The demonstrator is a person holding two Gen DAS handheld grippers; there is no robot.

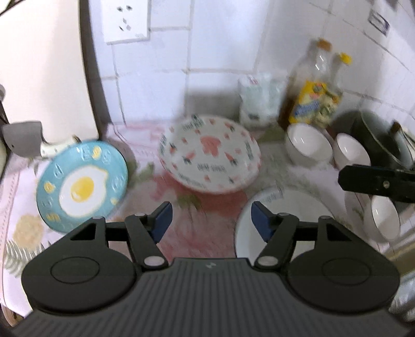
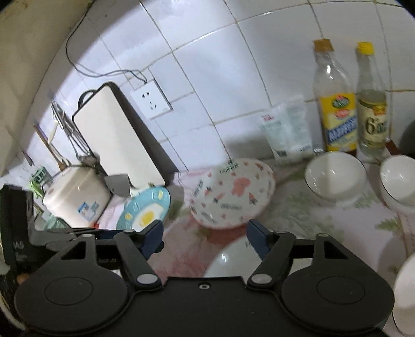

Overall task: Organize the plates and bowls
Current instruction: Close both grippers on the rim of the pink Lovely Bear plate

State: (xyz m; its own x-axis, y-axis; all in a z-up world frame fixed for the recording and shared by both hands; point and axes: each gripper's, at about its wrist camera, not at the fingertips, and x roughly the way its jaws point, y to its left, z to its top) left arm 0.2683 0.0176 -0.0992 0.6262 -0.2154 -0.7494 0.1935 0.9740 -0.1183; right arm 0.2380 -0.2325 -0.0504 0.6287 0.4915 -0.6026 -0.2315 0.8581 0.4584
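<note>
A blue plate with a fried-egg print (image 1: 81,185) lies on the left of the flowered cloth. A white dish with pink prints (image 1: 210,155) sits tilted in the middle. A plain white plate (image 1: 285,204) lies just below and right of my left gripper (image 1: 210,215), which hangs open above the cloth with nothing between its blue pads. My right gripper (image 2: 205,230) is also open and empty, above the white plate (image 2: 233,256) and in front of the pink-print dish (image 2: 233,194). Small white bowls (image 2: 334,176) (image 2: 399,178) stand at the right.
Two bottles (image 2: 334,103) and a white bag (image 2: 290,132) stand against the tiled wall. A cutting board (image 2: 116,134) leans at the left beside a white pot (image 2: 75,197). A dark pot (image 1: 376,137) sits at the far right. A wall socket (image 1: 124,20) is above.
</note>
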